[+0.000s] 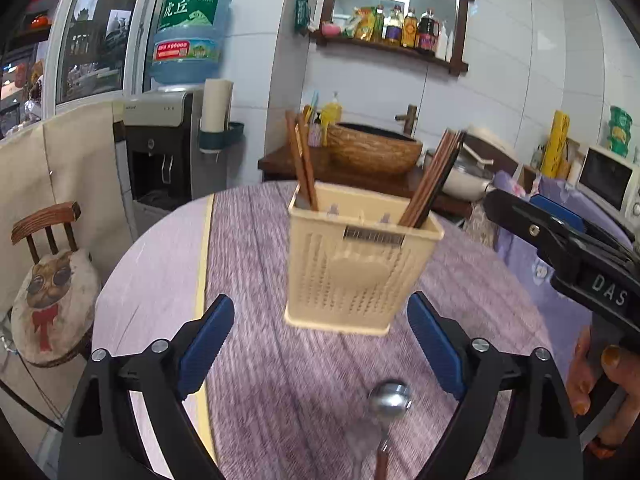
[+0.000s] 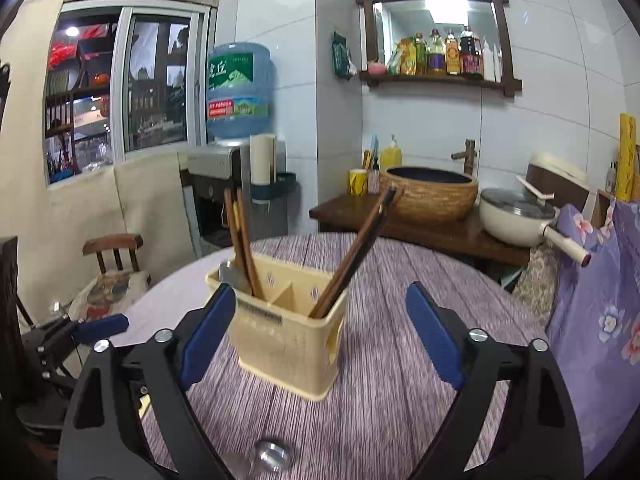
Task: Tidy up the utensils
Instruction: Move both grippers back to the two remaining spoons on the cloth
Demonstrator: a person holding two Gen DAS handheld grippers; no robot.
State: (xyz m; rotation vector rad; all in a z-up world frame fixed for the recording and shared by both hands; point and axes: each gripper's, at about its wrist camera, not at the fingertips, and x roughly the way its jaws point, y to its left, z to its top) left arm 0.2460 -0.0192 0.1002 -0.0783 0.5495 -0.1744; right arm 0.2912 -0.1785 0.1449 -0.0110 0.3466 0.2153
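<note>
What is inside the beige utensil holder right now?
The utensil holder has divided compartments. Brown chopsticks and a metal piece stand at the left; more chopsticks lean at the right. Its walls hide their lower ends.

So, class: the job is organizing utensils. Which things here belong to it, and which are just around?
Job: utensil holder, chopsticks, spoon, left hand-held gripper, right hand-held gripper.
Around: water bottle, sink bowl, pan, chair.
</note>
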